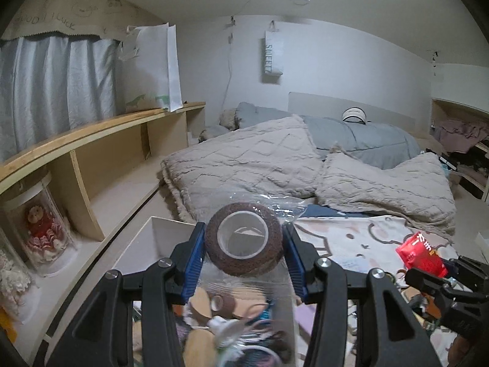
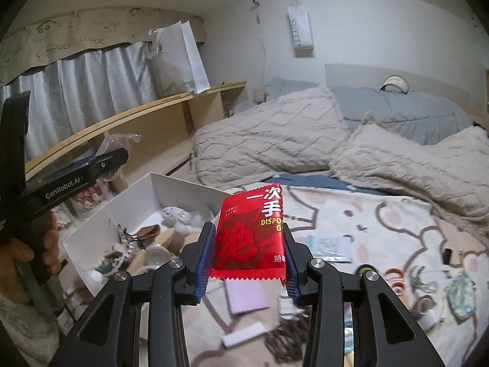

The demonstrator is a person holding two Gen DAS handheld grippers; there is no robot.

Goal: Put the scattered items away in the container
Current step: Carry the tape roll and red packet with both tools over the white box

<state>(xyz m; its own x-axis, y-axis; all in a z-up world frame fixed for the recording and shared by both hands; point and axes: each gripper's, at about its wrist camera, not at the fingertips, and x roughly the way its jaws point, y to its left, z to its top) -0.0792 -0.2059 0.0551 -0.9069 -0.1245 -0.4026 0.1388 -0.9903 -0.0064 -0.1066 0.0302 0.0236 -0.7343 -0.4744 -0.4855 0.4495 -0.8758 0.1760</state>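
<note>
Room: bedroom; a bed (image 2: 382, 229) with a cartoon-print blanket carries the scattered items, beige pillows and a grey quilt behind, a wooden shelf (image 1: 101, 128) along the left wall.
Container: white box (image 2: 134, 192) at the left edge of the bed, open-topped, already holding a jumble of small things.
Left gripper (image 1: 244, 238): closed on a brown tape roll (image 1: 243, 238), pads pressing its outer rim from both sides, held over the near part of the box.
Tape roll handling: light, round, sealed in loose clear film that looks slippery; the hollow core is stiff, so a squeeze across the rim seems the safest hold.
Right gripper (image 2: 247, 240): closed on a red glove packet (image 2: 252, 232), clamped at its two side edges, in the air just right of the box.
Packet handling: probably very light, soft and crushable, with glossy foil that may slide; a grip on the side edges suits it.
Left on the blanket: a purple pad (image 2: 246, 296), tape rings (image 2: 397, 278), a patterned pouch (image 2: 461, 293).
</note>
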